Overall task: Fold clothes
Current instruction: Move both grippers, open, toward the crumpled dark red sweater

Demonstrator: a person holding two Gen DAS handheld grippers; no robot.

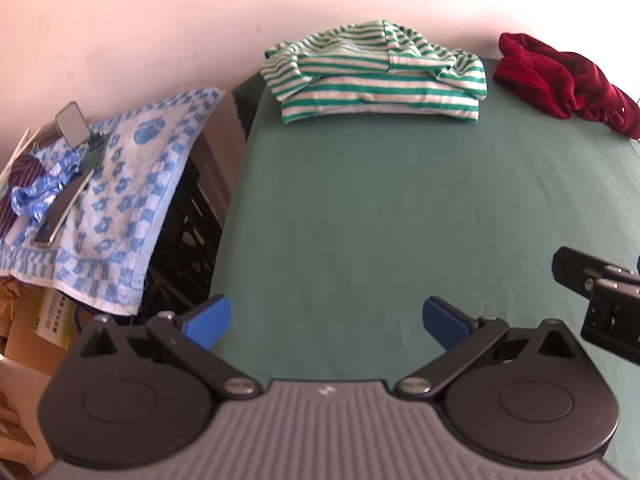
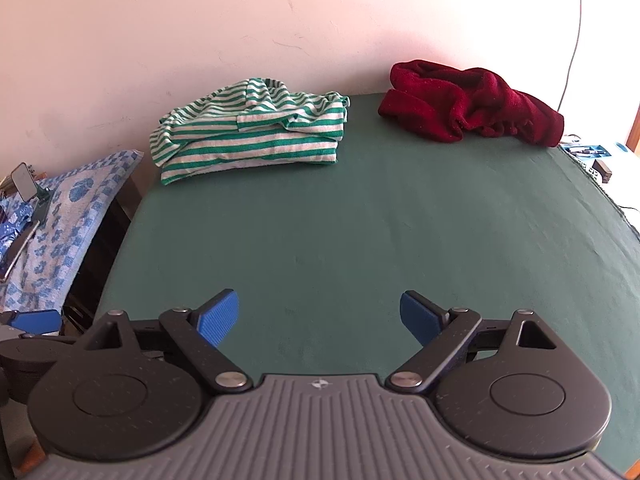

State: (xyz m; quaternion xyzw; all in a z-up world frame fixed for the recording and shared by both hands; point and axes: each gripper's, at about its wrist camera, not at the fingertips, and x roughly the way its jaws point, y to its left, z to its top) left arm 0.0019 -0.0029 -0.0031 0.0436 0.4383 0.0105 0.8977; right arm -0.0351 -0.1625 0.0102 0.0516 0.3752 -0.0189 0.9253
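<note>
1. table (image 2: 320, 220) covered in a dark green cloth fills both wrist views, and its middle lies bare.
2. left gripper (image 1: 326, 322) hangs low over the near edge of the green surface, its blue pads (image 1: 208, 320) spread wide apart with nothing between them.
3. right gripper (image 2: 320, 318) sits beside it over the same near edge, its blue pads (image 2: 218, 318) also spread wide and holding nothing.
4. in the left wrist view part of the right gripper's black body shows at the right edge; in the right wrist view a blue pad and black housing of the left gripper show at the lower left edge.
5. striped shirt (image 2: 252, 130), green and white, lies folded into a rough rectangle at the far left of the table, close to the wall (image 2: 200, 20), well apart from both grippers.
6. red garment (image 2: 472, 106), a dark crimson fleecy piece, lies crumpled and unfolded at the far right of the table, near the striped shirt but not touching it.
7. blue towel (image 1: 120, 200) with a flower print drapes over a lower surface left of the table, with a small mirror-like object (image 1: 72, 124) and some bunched blue cloth (image 1: 36, 196) on it.
8. thin cable (image 2: 574, 40) runs down the wall at the far right.
</note>
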